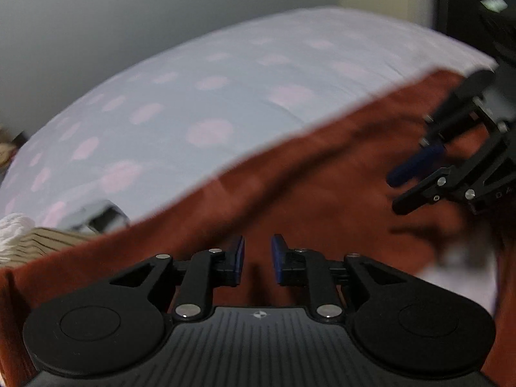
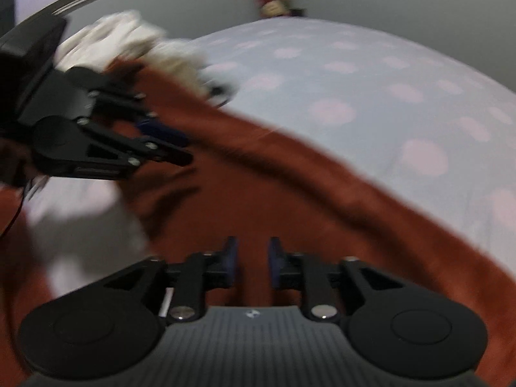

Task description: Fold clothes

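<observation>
My left gripper [image 1: 257, 259] and right gripper [image 2: 252, 262] both stand slightly open and empty, just above the rust-red garment [image 1: 322, 193], whose long edge runs diagonally across the dotted bedsheet [image 1: 193, 103].

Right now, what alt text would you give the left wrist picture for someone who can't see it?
A rust cloth lies across a bed sheet with pink dots, blurred. The left gripper hangs over the cloth, fingers apart with nothing between them; the right gripper reaches in from the right edge.
</observation>
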The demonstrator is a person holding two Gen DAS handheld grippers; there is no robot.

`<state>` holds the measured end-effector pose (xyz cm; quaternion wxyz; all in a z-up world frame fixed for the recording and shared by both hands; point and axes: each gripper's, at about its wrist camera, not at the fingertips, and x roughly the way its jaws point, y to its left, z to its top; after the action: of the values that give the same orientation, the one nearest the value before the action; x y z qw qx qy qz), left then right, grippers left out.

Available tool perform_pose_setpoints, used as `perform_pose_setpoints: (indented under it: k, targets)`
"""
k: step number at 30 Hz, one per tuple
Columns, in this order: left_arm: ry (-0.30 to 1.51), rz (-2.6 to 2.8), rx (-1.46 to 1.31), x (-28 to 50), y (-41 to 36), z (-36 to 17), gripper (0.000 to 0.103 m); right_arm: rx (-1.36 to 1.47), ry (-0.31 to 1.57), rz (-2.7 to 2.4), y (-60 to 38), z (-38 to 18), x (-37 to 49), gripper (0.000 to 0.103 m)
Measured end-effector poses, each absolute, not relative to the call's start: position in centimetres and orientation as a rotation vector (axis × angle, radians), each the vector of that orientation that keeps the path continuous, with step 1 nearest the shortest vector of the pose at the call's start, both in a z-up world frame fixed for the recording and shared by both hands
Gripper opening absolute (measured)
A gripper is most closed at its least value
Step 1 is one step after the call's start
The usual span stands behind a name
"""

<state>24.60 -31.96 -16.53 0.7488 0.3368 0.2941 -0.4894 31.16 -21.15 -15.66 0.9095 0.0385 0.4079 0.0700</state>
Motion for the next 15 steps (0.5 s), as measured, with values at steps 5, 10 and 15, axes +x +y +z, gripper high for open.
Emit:
perform_pose_setpoints:
  k: [5,10,15]
  targets:
    - [0.647,-1.126,0.871,21.5,-31.2,-19.0,0.024,0.051,0.838,0.166,-17.7,-17.4,30.1,0.031]
    - [0.687,-1.102,0.832,21.4,-31.4,-19.9,0.021,0.06,0.86,0.123,-16.8,-19.4,30.8,0.028]
    - [0.723,-1.112,0.824,20.9,-31.3,-19.8,0.002,0.094,0.867,0.126,-16.5,-18.9,29.9,0.009]
